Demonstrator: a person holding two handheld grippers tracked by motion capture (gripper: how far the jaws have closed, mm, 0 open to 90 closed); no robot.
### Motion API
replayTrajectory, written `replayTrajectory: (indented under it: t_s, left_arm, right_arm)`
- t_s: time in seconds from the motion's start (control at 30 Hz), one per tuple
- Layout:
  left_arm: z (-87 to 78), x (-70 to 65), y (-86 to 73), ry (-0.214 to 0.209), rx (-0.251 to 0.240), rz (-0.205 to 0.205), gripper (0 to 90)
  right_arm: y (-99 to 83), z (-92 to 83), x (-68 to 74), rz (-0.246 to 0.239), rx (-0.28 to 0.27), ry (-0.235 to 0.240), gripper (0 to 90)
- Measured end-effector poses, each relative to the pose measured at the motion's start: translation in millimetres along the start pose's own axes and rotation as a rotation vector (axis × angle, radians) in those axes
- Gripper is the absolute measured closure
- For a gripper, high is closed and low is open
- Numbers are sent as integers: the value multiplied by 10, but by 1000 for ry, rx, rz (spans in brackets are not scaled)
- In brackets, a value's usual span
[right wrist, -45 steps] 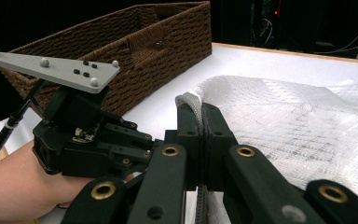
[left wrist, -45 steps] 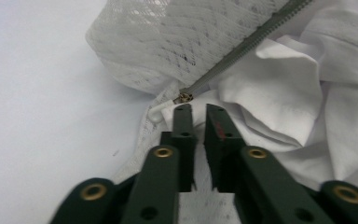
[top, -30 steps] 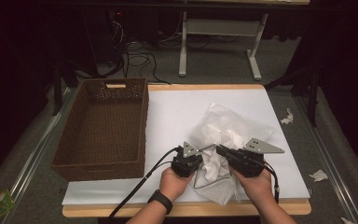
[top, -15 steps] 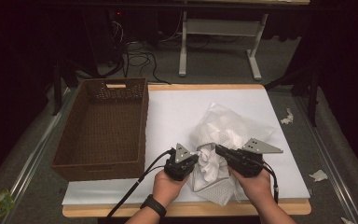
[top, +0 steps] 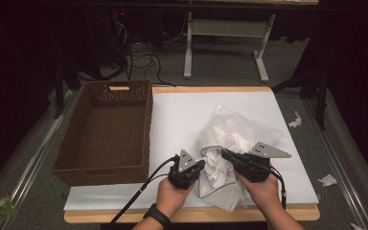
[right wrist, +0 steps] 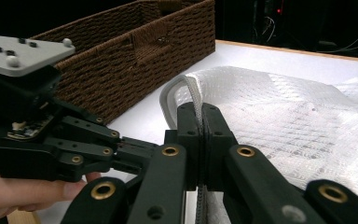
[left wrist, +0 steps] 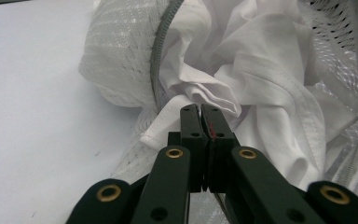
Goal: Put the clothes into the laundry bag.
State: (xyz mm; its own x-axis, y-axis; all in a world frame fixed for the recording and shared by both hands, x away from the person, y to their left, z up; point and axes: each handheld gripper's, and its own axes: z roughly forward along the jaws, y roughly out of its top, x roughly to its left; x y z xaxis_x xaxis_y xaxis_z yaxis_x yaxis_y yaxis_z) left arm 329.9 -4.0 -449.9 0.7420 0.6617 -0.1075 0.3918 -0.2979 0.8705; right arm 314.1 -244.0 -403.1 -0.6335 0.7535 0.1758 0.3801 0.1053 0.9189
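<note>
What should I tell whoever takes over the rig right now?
Left gripper: fingers shut on white garment at the mesh bag's mouth.
Right gripper: fingers shut on the mesh laundry bag along its grey zipper edge.
Wicker basket sits empty on the table's left.
Done: bag mouth open, garment gripped.
Left: judging by the layout, probably finish moving the garment, in or out; direction unclear.

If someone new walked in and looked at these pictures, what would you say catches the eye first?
Probably the crumpled white garment bulging from a white mesh bag at the near middle of the white table. Both grippers work at it: the left gripper is shut on a fold of the garment, and the right gripper is shut on the bag's grey zipper edge. The big, empty brown wicker basket to the left also stands out.
</note>
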Motion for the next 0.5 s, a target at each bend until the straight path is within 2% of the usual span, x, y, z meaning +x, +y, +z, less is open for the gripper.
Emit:
replayTrajectory:
  t_s: [0.1, 0.27, 0.4, 0.43, 0.47, 0.5]
  left_arm:
    - [-19, 77, -41, 6, 15, -13, 886]
    - [1, 170, -94, 26, -8, -63, 714]
    - [156, 230, -132, -32, 27, -133, 536]
    - [201, 237, -141, -54, 50, -150, 522]
    - [232, 236, -149, -65, 66, -159, 545]
    - [244, 225, -160, -72, 62, -154, 650]
  right_arm:
    - [-1, -4, -7, -1, -1, 1, 887]
    - [-1, 8, 3, 0, 3, -1, 888]
    - [0, 12, 18, -6, 3, 0, 887]
    - [0, 13, 17, -6, 4, 1, 887]
    - [-2, 14, 15, -7, 4, 0, 887]
    - [-3, 15, 12, -4, 5, 1, 887]
